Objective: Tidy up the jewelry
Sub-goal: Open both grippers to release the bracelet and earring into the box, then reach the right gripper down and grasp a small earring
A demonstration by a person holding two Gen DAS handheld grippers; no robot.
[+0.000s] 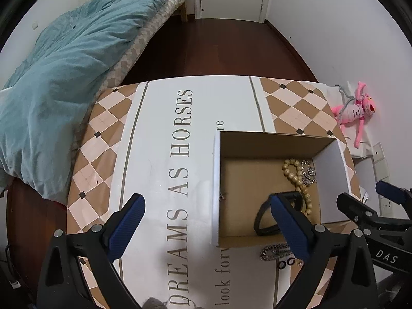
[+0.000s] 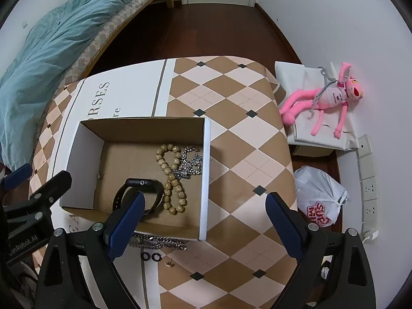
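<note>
Left gripper (image 1: 206, 221): jaws spread wide, nothing between the pads, nothing touched; it hangs over the counter, one blue finger (image 1: 126, 228) above the printed lettering, the other across the near left part of the box.
Right gripper (image 2: 204, 222): jaws spread wide and empty; its left finger (image 2: 125, 225) overlaps the near wall of the box, its right finger (image 2: 284, 228) is above the checked cloth.
Box (image 2: 207, 180): open cardboard box, white outside, brown inside, standing on the counter.
Bead bracelet (image 2: 172, 180): tan wooden beads lying in a figure-eight on the box floor, toward its right wall.
Silver chain (image 2: 190, 164): sparkling, bunched in the box just right of the beads and touching them.
Black watch (image 2: 140, 193): band looped, lying in the near part of the box just left of the beads.
Second chain (image 2: 159, 242): heavier silver links on the counter, against the outside of the box's near wall.
Black rings (image 2: 150, 257): two small ones side by side on the counter, just in front of that chain.
Small gold piece (image 2: 169, 264): on the counter beside the rings; too small to tell what it is.
Counter (image 2: 231, 154): covered with a brown and cream diamond-pattern cloth with a white panel reading "DREAMS AS HORSES".
Room: dark wooden floor (image 1: 219, 49), bed with a teal duvet (image 1: 64, 77) on the left, white walls, a pink plush toy (image 2: 324, 103) on a pale bag by the right wall, and a white plastic bag (image 2: 319, 198) on the floor.
</note>
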